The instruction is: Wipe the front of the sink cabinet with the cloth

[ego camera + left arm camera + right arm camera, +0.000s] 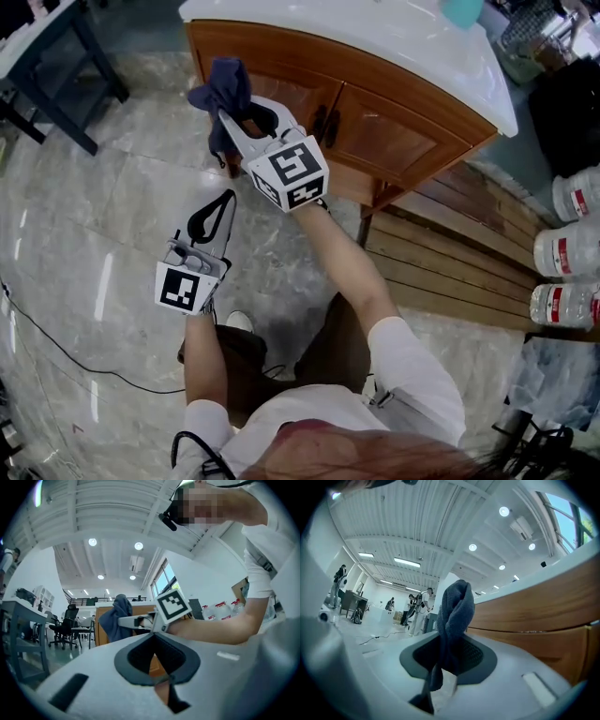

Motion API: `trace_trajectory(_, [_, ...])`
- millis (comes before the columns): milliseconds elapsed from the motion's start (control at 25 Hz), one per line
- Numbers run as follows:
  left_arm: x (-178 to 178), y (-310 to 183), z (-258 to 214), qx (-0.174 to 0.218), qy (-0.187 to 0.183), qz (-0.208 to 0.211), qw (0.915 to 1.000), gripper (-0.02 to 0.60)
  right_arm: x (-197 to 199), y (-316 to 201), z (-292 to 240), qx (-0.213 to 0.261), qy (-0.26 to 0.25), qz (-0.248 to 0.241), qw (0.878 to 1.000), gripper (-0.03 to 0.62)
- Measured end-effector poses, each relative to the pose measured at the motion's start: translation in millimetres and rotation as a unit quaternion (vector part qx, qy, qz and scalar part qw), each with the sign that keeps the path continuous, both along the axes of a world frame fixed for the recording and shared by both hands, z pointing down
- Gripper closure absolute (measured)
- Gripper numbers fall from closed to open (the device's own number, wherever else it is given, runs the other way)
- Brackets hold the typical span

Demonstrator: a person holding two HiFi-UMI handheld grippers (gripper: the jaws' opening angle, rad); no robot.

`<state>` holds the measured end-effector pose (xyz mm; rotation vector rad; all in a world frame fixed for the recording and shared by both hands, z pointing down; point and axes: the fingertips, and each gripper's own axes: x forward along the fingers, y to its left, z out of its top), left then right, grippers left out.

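Down at the bottom of the head view, both of the person's forearms reach up the frame over the grey marbled tile floor.

The left gripper sits left of centre and low. In its own view the left gripper has its black-padded jaws brought together at the tips with nothing between them.

Higher and closer to centre is the right gripper, with its square-marker cube facing the camera. That one is clamped tight on the dark blue cloth. In the right gripper view the cloth bunches up out of the closed right gripper and a tail hangs down between the pads. From the left gripper view the same cloth droops off the jaw tips, left of centre.

The cloth is up at the top left corner of the brown wooden sink cabinet, level with its front just under the white countertop. Whether it actually touches the wood I cannot tell. In the right gripper view the cabinet's panels fill the right side, just beside the cloth.

Further out, pale wooden floor planks run along the right, and clear plastic bottles with red labels line the right edge. A thin black cable snakes across the tiles at lower left.
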<state>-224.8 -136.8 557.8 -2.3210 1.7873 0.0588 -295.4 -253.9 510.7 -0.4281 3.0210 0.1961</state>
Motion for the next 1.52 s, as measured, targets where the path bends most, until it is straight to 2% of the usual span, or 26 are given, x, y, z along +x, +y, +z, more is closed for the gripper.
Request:
trace_trajectory(160, [-12, 6, 6, 0.001, 0.003, -0.023, 0.9997, 0.581, -50, -19, -17, 0.015, 0.019, 0.021, 1.0, 0.5])
trace_trajectory(320, [-15, 14, 3, 0.016, 0.003, -0.027, 0.9995, 0.581, -84, -39, -17, 0.005, 0.042, 0.037, 0.998, 0.5])
trace_trajectory(640, [-22, 11, 2, 0.01, 0.003, -0.045, 0.9989, 0.581, -92, -77, -8, -0.004, 0.055, 0.098, 0.994, 0.5])
trace_trajectory(720, [-16, 7, -1, 0.016, 0.006, -0.04, 0.999, 0.581, -87, -81, -10, -0.005, 0.05, 0.104, 0.993, 0.505])
trace_trajectory(920, [-7, 0, 3, 0.001, 0.01, -0.032, 0.9994, 0.581, -57, -84, -22, -0.018, 0.016, 0.117, 0.993, 0.505])
trace_trajectory(1160, [0, -1, 7, -0.005, 0.003, -0.025, 0.9997, 0.581, 4, -90, -33, -0.023, -0.012, 0.153, 0.988, 0.503])
trace_trajectory(1520, [5, -5, 11, -0.006, 0.007, -0.005, 0.9999, 0.58, 100, -103, -27, -0.025, -0.024, 0.215, 0.976, 0.502])
